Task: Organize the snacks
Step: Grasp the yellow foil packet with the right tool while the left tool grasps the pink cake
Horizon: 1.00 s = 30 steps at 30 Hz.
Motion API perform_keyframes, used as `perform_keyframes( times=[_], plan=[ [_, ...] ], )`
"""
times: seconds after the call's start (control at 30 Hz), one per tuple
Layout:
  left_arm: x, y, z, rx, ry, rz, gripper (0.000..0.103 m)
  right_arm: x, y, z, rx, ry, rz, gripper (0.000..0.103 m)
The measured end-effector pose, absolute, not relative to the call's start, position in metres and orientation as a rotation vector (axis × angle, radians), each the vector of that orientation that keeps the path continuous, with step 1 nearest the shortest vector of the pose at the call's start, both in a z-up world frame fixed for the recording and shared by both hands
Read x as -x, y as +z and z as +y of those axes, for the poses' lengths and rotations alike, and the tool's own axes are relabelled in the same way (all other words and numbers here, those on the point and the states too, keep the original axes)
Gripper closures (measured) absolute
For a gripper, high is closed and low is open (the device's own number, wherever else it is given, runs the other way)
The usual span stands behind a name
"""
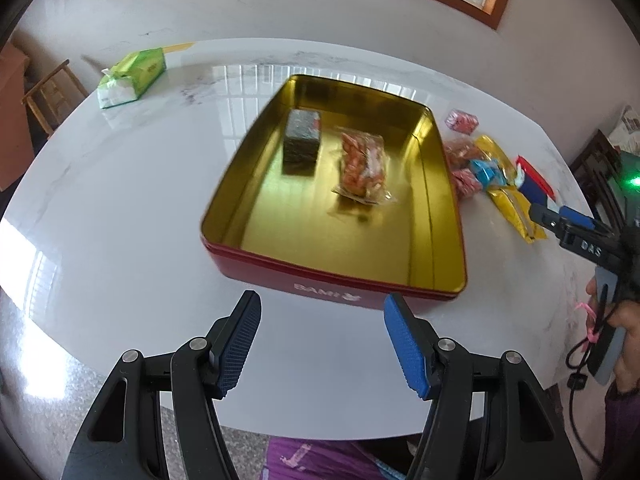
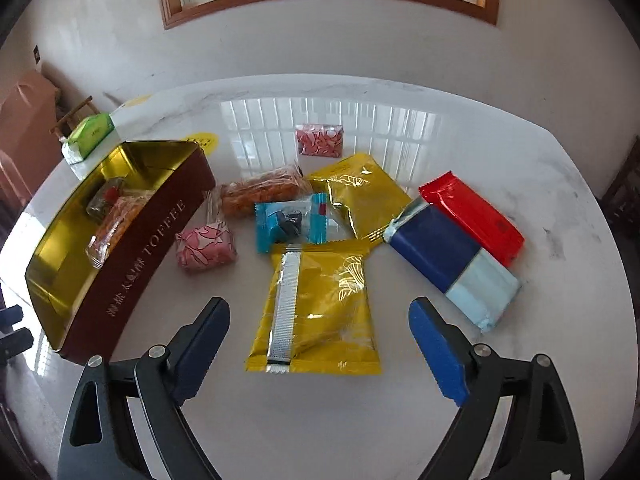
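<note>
On the glossy marble table [image 2: 480, 152], with both the left gripper [image 1: 322, 344] and right gripper [image 2: 320, 344] spread apart and empty, lower your right over the near gold snack pouch [image 2: 316, 304], pinch its middle flat, then carry it left into the toffee tin [image 2: 144, 256].

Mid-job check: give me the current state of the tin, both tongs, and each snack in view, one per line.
Tin: open, no lid on.
Dark block: inside the tin.
Clear orange pack: inside the tin.
Left tongs: open, holding nothing.
Right tongs: open, holding nothing.
Near gold pouch: on the table, seam side up.
Far gold pouch: on the table.
Teal packet: sealed, on the table.
Red bar: on the table.
Tissue pack: open, tissue showing.
</note>
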State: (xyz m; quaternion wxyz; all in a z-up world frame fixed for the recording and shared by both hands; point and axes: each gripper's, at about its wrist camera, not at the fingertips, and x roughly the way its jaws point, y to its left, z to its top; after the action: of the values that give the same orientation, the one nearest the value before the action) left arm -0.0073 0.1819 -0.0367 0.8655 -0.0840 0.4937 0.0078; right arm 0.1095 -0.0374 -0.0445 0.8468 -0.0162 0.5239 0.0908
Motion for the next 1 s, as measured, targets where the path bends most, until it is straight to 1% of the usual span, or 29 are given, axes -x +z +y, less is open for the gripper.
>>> perform_keyframes(
  times=[0.13,0.2,0.27,0.3,0.37,0.47,0.6,0.8,1.0],
  plan=[
    [0.009,-0.035,0.174,0.150,0.013,1.033,0.038,-0.119,-0.058,-0.034,0.047,0.201,1.133,0.016],
    [0.010,-0.033,0.174,0.146,0.013,1.029,0.038,-0.122,-0.065,-0.032,0.057,0.203,1.147,0.022],
    [0.010,-0.033,0.173,0.142,0.015,1.030,0.038,-0.127,-0.074,-0.031,0.053,0.215,1.176,0.041],
    [0.009,-0.034,0.172,0.141,0.014,1.033,0.038,-0.128,-0.077,-0.031,0.053,0.215,1.182,0.044],
    [0.008,-0.035,0.172,0.142,0.012,1.039,0.038,-0.127,-0.077,-0.030,0.061,0.219,1.161,0.052],
    [0.007,-0.036,0.168,0.133,0.009,1.043,0.038,-0.121,-0.076,-0.032,0.062,0.229,1.155,0.053],
    [0.006,-0.032,0.163,0.106,-0.005,1.031,0.038,-0.089,-0.064,-0.053,0.028,0.223,1.110,0.053],
    [0.007,-0.016,0.149,0.067,-0.104,0.978,0.038,-0.054,-0.046,-0.120,-0.012,0.086,1.062,0.053],
    [-0.007,-0.003,0.124,0.034,-0.315,0.971,0.038,-0.044,-0.052,-0.187,-0.075,-0.074,1.047,0.053]
  ],
)
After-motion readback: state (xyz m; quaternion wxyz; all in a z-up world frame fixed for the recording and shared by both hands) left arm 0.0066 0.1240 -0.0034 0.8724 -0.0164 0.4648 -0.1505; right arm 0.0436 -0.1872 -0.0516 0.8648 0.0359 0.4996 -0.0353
